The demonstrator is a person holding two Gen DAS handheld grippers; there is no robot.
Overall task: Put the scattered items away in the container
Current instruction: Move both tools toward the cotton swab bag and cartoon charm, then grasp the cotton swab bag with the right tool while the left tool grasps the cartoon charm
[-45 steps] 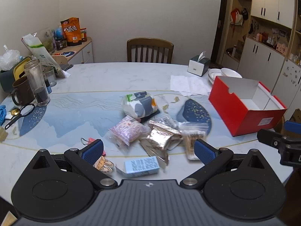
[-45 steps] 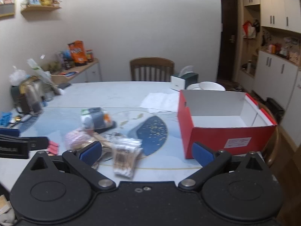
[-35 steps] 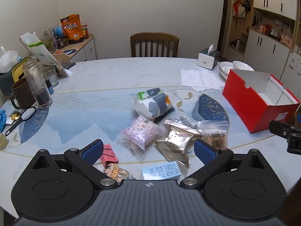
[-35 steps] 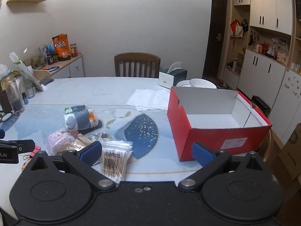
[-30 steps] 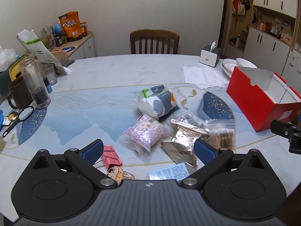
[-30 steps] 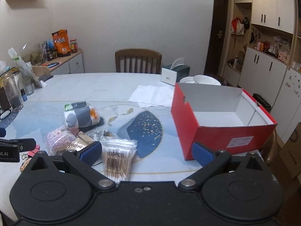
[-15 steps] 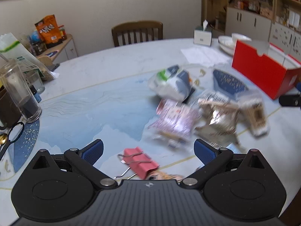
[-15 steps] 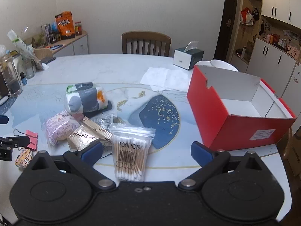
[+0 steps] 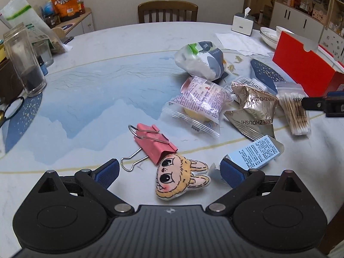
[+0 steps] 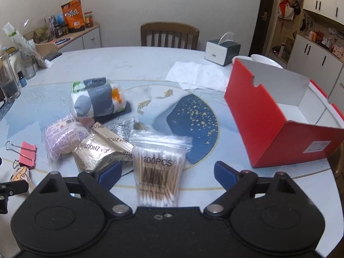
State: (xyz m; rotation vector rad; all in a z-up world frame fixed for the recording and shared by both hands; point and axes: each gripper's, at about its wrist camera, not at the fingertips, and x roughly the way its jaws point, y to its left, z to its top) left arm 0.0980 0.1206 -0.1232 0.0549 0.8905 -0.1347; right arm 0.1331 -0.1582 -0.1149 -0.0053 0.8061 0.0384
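Cotton swab bag [image 10: 158, 173]: flat on tabletop [image 10: 133, 68], between fingers of right hand-held gripper [image 10: 167, 172], jaws just narrowing, untouched. Red box [image 10: 277, 126]: 2 o'clock, empty. Plush toy [image 9: 179, 177]: between spread fingers of left hand-held gripper [image 9: 169, 173]; pink binder clip [image 9: 153, 143] at 11 o'clock.

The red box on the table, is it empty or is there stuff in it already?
Empty as far as visible: the red box shows only bare white floor inside.

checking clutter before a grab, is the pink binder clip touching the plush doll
Touching: the left wrist view shows the pink binder clip's lower corner meeting the plush doll's head, no table between.
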